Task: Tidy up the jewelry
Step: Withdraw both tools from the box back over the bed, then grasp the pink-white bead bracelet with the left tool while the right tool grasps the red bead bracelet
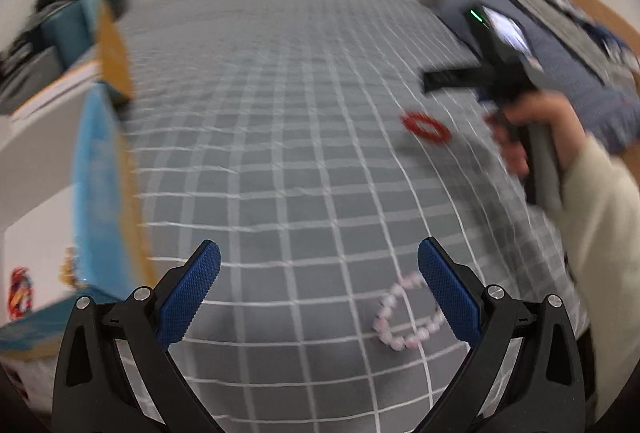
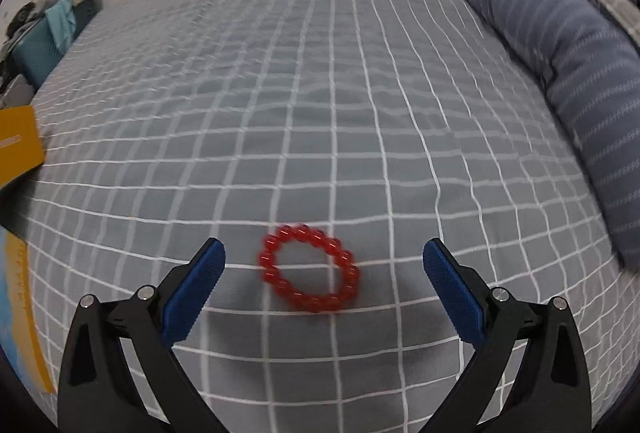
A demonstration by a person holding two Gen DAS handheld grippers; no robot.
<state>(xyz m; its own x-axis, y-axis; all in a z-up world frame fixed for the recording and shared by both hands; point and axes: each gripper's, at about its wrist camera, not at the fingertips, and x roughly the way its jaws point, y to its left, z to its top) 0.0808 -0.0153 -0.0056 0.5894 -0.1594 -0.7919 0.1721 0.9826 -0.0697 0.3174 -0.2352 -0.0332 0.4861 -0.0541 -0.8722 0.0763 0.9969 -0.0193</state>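
Bracelets on a grey checked bedspread [image 2: 320, 113], with both handheld grippers poised above it. The red beaded bracelet [image 2: 310, 269] lies flat on the bedspread as a closed ring, between the spread blue pads of the right gripper [image 2: 324, 257] and slightly nearer the left pad [image 2: 192, 297]; nothing is gripped. The left gripper [image 1: 319, 261] likewise stands with its pads wide apart and empty, and the pink beaded bracelet [image 1: 404, 317] lies on the bedspread beside its right pad [image 1: 448, 297], partly hidden behind it. In the left wrist view the person's hand [image 1: 532, 125] holds the right gripper over the red bracelet, well apart from the pink one. Motion blur softens both views. The step in hand appears to be picking up the red bracelet. Done well, it calls for lowering the tips onto the fabric, centring one side of the ring rather than the whole loop, and closing slowly, since round beads roll and soft cloth may bunch between the pads. No jewelry container is clearly identifiable.
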